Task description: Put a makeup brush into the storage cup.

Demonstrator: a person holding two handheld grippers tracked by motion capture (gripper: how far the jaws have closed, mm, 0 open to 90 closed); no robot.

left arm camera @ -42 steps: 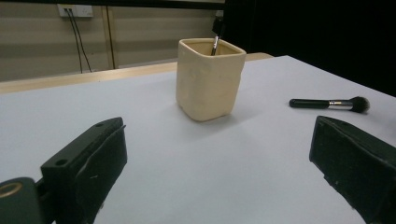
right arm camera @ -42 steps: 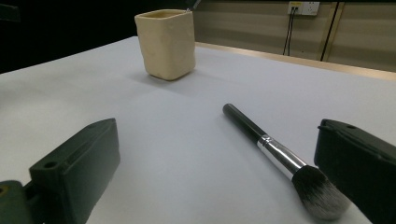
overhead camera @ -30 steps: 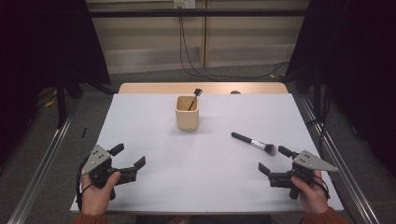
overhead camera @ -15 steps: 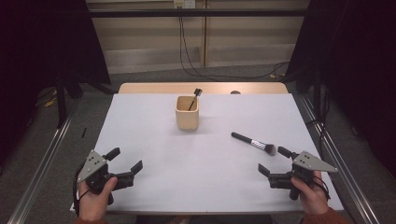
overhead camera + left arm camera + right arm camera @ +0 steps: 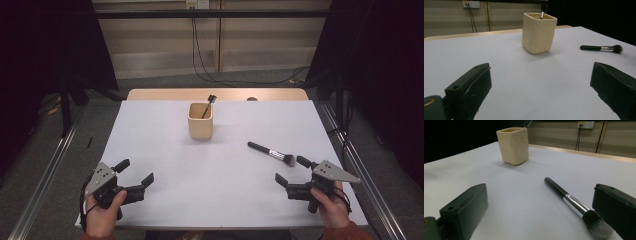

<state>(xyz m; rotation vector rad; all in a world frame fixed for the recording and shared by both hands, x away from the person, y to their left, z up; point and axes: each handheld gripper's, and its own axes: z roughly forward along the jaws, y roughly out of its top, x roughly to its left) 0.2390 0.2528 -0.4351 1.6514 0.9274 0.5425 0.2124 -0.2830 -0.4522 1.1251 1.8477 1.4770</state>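
A cream square cup stands at the table's far middle, with a thin dark-tipped brush leaning inside it. A black-handled makeup brush lies flat on the white table, bristles toward the near right. My right gripper stands open just short of those bristles, touching nothing. In the right gripper view the makeup brush lies between the jaws, close to the right one, and the cup is beyond. My left gripper is open at the near left, aimed at the cup.
A wooden strip runs along the table's far edge. Metal rails flank both sides. Cables hang down the back wall to the floor. Dark curtains stand left and right.
My left gripper has drawn back a little toward the near edge and stays open. The right gripper, both brushes and the cup have not moved.
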